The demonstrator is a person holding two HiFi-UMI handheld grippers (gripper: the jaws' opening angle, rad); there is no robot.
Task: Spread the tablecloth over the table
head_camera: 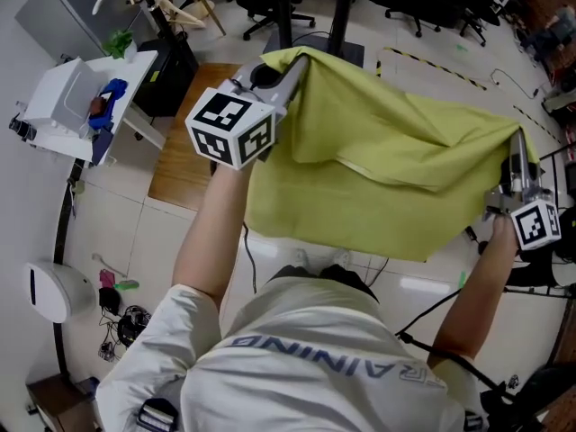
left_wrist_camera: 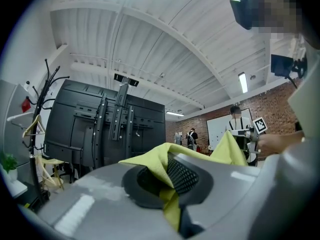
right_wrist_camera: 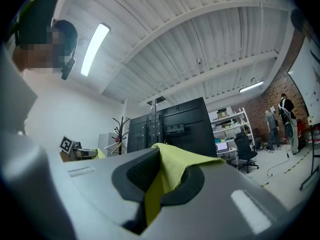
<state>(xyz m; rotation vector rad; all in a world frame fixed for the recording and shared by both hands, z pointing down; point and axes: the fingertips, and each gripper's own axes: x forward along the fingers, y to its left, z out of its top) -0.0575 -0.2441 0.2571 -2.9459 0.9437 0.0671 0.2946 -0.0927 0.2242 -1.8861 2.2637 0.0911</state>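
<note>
A yellow-green tablecloth (head_camera: 387, 165) hangs stretched in the air between my two grippers, sagging in the middle. My left gripper (head_camera: 286, 68) is shut on its upper left corner, and the cloth (left_wrist_camera: 165, 170) shows pinched between the jaws in the left gripper view. My right gripper (head_camera: 520, 156) is shut on the right corner, where the cloth (right_wrist_camera: 167, 176) folds down between the jaws. The brown wooden table (head_camera: 193, 151) lies partly under the cloth at its left. In the left gripper view the right gripper (left_wrist_camera: 252, 136) shows far off with a cloth corner.
A white side table (head_camera: 81, 97) with blue and green items stands at the left. Black office chairs (head_camera: 279, 12) and a black stand (head_camera: 342, 25) are behind the table. Cables (head_camera: 121, 327) and a white device (head_camera: 54, 291) lie on the tiled floor.
</note>
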